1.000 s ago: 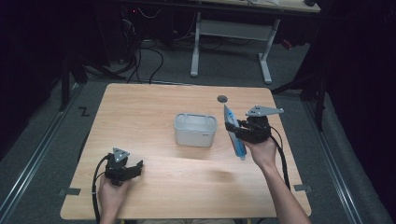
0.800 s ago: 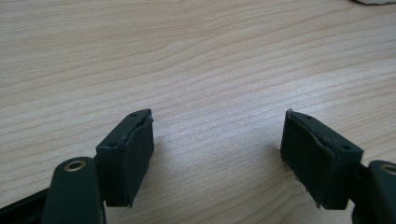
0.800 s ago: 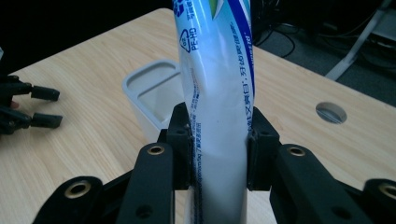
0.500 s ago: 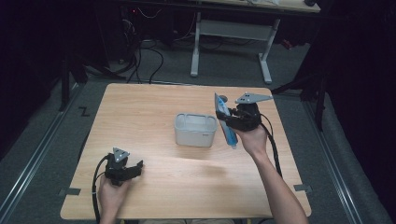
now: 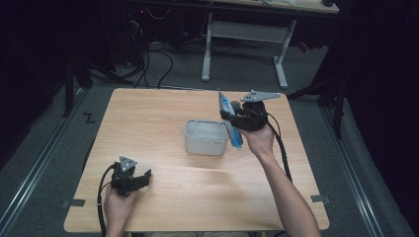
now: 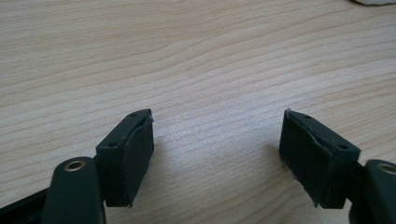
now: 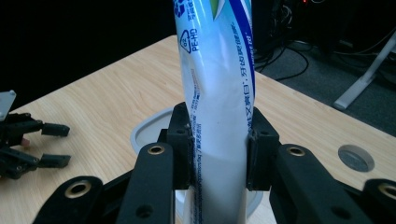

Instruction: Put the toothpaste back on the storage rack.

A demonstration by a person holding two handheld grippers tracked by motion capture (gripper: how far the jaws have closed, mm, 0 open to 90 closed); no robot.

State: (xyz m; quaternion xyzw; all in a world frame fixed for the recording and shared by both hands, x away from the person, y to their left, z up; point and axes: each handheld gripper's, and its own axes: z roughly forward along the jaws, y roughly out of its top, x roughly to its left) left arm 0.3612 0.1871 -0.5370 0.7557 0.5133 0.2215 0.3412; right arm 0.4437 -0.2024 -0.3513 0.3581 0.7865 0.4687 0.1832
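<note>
Tongs on the right [image 5: 231,117] are clamped on a tube [image 7: 217,93], held tilted just beside the tub [image 5: 206,138], above its right edge. Left tongs [image 6: 217,158] rest apart on the surface [image 5: 148,113], near its front left corner, with nothing between them.

The left gripper [image 6: 217,158] rested low over the wooden table [image 6: 196,60], its two black jaws standing wide apart with nothing but bare wood grain between them. Each pad cast a soft shadow on the tabletop. A sliver of a pale object [image 6: 373,2] showed at the upper right edge.
</note>
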